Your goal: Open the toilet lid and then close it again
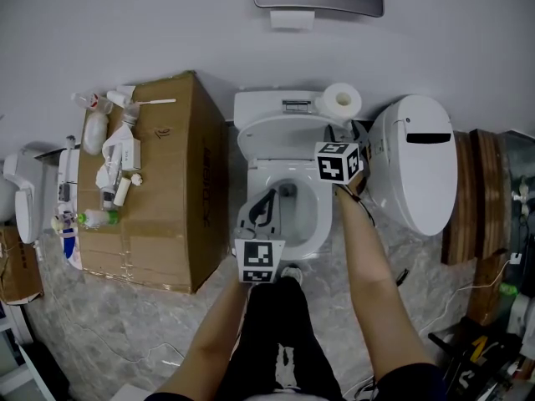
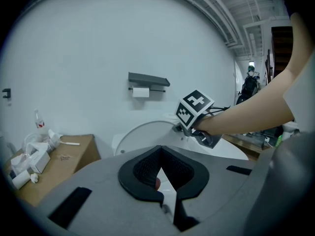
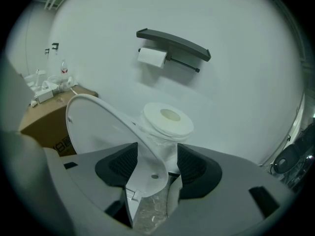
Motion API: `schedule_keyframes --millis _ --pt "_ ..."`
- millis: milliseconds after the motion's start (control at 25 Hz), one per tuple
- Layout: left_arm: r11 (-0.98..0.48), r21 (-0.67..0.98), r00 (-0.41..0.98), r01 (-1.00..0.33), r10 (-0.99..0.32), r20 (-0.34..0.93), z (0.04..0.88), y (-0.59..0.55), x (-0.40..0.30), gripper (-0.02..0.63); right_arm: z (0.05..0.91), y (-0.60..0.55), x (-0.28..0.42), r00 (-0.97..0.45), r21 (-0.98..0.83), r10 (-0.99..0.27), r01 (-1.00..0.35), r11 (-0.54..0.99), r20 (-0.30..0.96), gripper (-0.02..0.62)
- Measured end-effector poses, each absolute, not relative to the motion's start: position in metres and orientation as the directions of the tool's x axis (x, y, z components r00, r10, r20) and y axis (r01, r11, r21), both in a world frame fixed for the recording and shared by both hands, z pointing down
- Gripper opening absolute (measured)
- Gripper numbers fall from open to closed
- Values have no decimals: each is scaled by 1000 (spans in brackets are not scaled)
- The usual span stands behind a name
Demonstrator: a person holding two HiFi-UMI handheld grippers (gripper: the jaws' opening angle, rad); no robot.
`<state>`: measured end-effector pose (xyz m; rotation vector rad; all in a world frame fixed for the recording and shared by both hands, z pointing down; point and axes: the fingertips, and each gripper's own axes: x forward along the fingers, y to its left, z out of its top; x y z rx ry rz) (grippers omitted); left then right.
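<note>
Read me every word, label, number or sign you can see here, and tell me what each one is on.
Cardboard box, dark print down its side: too blurred to read.
Bottles and packets on top of the box: labels too small to read.
Left marker cube and right marker cube: black-and-white square patterns, no words.
No other text can be read.
</note>
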<state>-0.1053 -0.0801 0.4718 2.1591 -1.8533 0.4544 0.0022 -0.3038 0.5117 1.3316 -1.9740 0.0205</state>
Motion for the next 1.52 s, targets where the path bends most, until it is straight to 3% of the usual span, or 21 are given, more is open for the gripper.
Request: schedule_keyframes --millis 40,120,280,800,1280,1520 --pt "-152 -8 136 -988 -907 399 473 -80 -106 6 512 -302 3 -182 376 -795 -805 458 579 243" --pt "-150 -10 133 -989 -908 398 474 -81 -107 6 512 -298 3 -175 387 -796 -800 458 580 138" --pt "-140 -10 125 -990 -909 397 473 -84 -111 6 514 -284 -2 -179 406 -794 -782 473 581 8" --pt "-150 16 146 -989 -920 364 439 -91 -105 6 470 -234 -10 -355 207 -754 -818 537 552 6" --pt "-203 93 223 -975 -913 342 411 -88 -86 6 414 -142 -20 -614 -67 -703 -768 637 358 6" --pt "-256 112 279 -960 -901 333 401 -71 -72 5 401 -101 -9 -645 -136 -692 -756 641 325 6"
